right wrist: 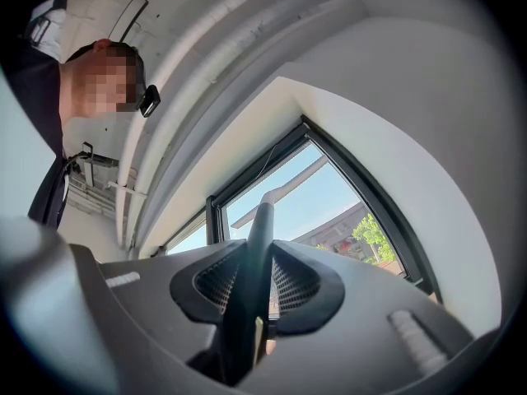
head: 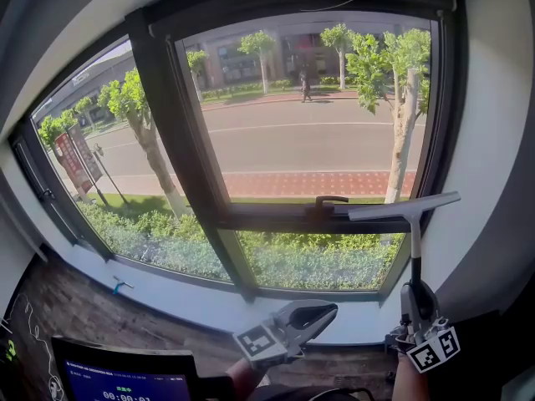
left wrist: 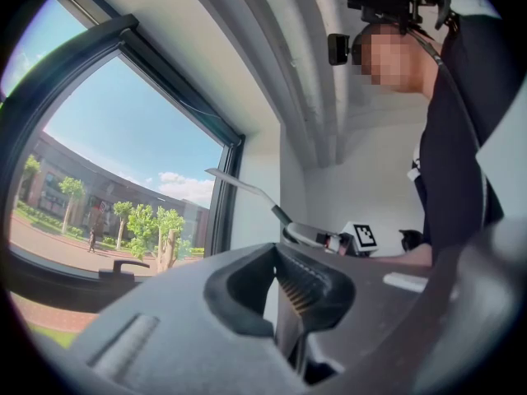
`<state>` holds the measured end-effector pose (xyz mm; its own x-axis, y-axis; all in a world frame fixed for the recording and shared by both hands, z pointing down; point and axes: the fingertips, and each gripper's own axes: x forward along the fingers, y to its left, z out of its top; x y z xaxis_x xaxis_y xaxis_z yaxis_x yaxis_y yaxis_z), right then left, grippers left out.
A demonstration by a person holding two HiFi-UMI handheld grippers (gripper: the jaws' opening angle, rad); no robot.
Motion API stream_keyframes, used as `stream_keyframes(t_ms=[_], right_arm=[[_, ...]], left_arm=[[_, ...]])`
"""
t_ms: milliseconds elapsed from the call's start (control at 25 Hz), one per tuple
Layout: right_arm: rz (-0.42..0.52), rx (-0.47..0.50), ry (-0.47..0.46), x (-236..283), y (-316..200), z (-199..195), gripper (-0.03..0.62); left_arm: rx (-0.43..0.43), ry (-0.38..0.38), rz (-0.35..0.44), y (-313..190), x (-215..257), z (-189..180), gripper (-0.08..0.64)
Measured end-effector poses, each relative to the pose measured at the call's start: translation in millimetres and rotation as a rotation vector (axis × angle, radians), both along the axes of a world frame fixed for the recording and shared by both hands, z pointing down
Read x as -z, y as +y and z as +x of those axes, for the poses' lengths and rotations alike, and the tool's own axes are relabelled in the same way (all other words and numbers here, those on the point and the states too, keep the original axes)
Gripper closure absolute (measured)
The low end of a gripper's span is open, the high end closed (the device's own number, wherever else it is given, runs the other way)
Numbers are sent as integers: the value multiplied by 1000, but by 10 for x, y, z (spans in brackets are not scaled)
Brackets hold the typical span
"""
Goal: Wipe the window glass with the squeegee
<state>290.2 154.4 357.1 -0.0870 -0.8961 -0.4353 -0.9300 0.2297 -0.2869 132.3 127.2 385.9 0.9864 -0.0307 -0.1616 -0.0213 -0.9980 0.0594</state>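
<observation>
We've got the grey T-shaped plastic squeegee (head: 413, 224), probably light and stiff, at 4 o'clock on the dark-framed window glass (head: 292, 132), right gripper (head: 415, 295) clamped low on its handle, left gripper (head: 324, 313) closed empty.

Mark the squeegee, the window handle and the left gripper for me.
squeegee (head: 413, 245): head view, on its shaft below the blade.
window handle (head: 331, 199): head view, on the black lever.
left gripper (head: 331, 311): head view, at its closed tips.
</observation>
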Motion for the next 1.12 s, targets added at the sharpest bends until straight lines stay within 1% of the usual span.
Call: stream_keyframes(t_ms=[640, 920, 1120], right_arm=[[29, 19, 4, 114, -85, 90, 491], [47, 16, 5, 176, -404, 156, 491], [61, -1, 7, 226, -559, 251, 492]], left_arm=[[17, -1, -5, -34, 17, 64, 557], [21, 10, -1, -367, 49, 103, 555], [2, 14, 0, -553, 49, 192, 557]])
